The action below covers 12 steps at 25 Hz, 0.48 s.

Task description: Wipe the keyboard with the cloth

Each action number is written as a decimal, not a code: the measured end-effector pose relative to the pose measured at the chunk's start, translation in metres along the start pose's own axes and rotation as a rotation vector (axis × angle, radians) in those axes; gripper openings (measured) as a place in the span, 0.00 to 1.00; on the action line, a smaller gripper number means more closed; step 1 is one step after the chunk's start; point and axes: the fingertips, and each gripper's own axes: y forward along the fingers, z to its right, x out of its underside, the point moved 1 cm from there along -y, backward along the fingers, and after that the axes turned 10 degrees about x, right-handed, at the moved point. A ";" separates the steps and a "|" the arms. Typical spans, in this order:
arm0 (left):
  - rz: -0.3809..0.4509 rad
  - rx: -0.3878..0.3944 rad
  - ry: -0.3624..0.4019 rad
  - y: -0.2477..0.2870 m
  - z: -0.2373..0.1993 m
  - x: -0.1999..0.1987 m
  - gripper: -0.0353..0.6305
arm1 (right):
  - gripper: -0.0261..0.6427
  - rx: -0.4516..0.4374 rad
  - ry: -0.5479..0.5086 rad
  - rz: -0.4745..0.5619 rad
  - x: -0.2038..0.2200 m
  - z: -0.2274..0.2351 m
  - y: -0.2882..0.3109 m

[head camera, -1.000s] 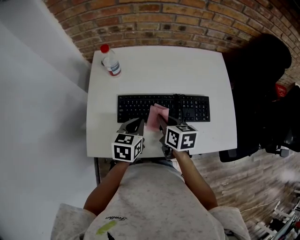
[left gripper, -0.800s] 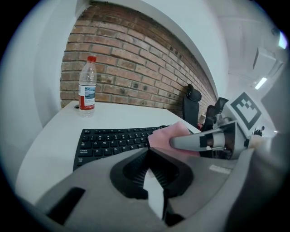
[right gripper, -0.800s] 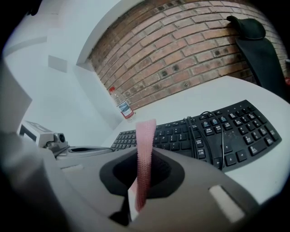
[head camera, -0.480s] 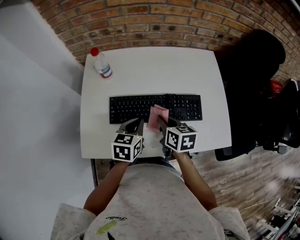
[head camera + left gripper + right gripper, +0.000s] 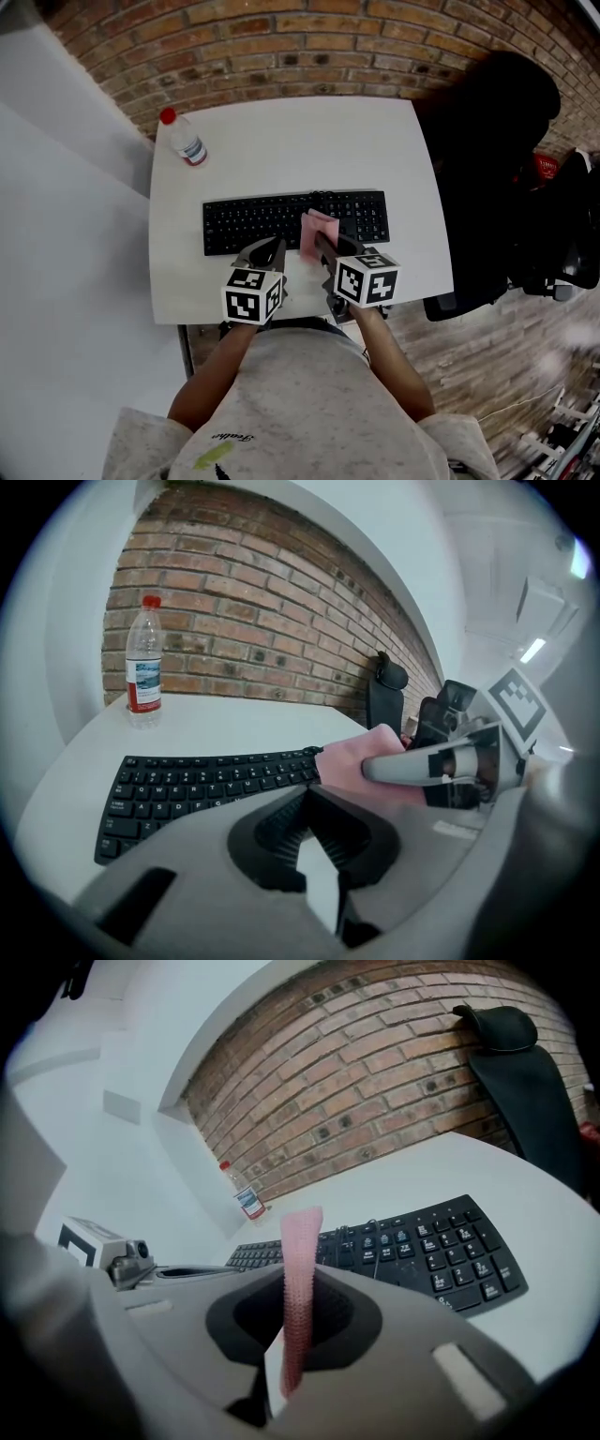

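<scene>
A black keyboard (image 5: 262, 223) lies across the middle of the white table (image 5: 300, 141). My right gripper (image 5: 321, 242) is shut on a pink cloth (image 5: 317, 230), which hangs over the keyboard's front edge right of centre. In the right gripper view the cloth (image 5: 300, 1279) stands as a thin strip between the jaws, with the keyboard (image 5: 441, 1251) beyond. My left gripper (image 5: 272, 248) is shut on nothing, just in front of the keyboard and left of the cloth. The left gripper view shows the keyboard (image 5: 197, 780) and the cloth (image 5: 352, 761).
A clear water bottle with a red cap (image 5: 183, 139) stands at the table's far left corner. A black office chair (image 5: 497, 141) is close to the table's right side. A brick wall runs behind the table.
Both grippers have shifted to the right along the keyboard's front edge, and the cloth went with the right one. Neither gripper's hold has changed.
</scene>
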 end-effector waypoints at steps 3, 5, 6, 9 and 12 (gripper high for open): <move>0.001 0.005 0.006 0.009 0.008 -0.004 0.05 | 0.07 0.004 0.004 0.006 -0.004 0.011 -0.004; 0.000 0.007 0.010 0.015 0.012 -0.006 0.05 | 0.07 0.006 0.005 0.006 -0.007 0.018 -0.005; 0.000 0.007 0.011 0.017 0.013 -0.008 0.05 | 0.07 0.007 0.005 0.006 -0.007 0.021 -0.005; 0.001 0.004 0.012 0.025 0.016 -0.010 0.05 | 0.07 0.010 0.005 0.002 -0.009 0.031 -0.006; 0.003 0.000 0.012 0.032 0.020 -0.014 0.05 | 0.07 0.012 0.004 -0.003 -0.011 0.041 -0.006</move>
